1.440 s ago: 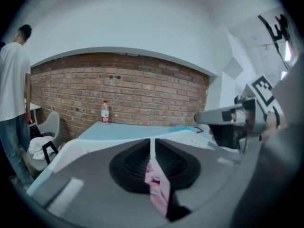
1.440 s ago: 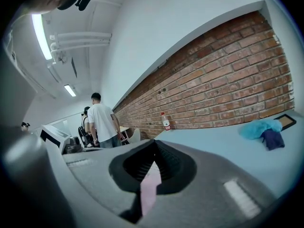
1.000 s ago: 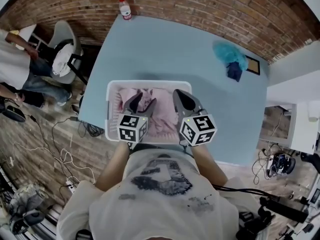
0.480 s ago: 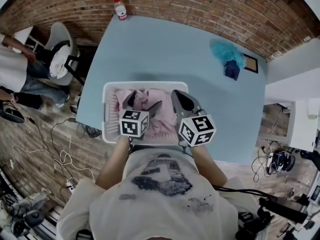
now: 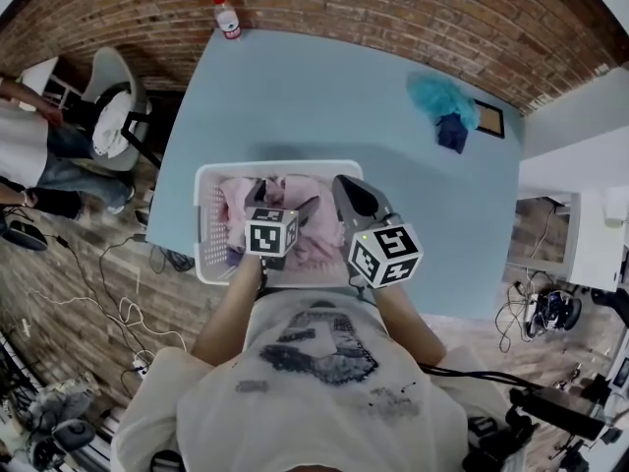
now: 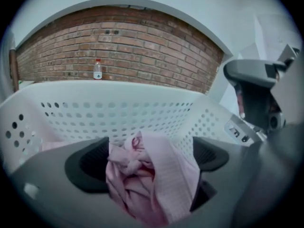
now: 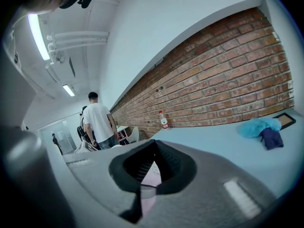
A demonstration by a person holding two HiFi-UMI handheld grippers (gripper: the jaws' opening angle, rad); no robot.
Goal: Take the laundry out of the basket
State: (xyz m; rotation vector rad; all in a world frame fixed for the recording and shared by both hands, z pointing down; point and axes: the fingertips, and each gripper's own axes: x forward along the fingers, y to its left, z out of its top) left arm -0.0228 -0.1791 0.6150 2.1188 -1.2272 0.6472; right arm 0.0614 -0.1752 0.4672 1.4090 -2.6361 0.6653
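**Q:** How far had the unloading been carried?

**A:** Pink laundry (image 6: 152, 184) was seen lying in the basket (image 6: 118, 113), between the jaws of the left gripper (image 6: 147, 158), which had just been opened wide; nothing was clamped. The right gripper (image 7: 152, 167) was shown closed and empty. A teal cloth (image 5: 440, 96) on the table (image 5: 324, 96) had possibly been removed already.

The person is holding the left gripper (image 5: 283, 200) inside the white basket (image 5: 206, 224) on the blue table (image 5: 324, 96), its jaws just having been opening around pink laundry (image 5: 319, 234), while the closed right gripper (image 5: 346, 187) is hovering at the basket's right side.
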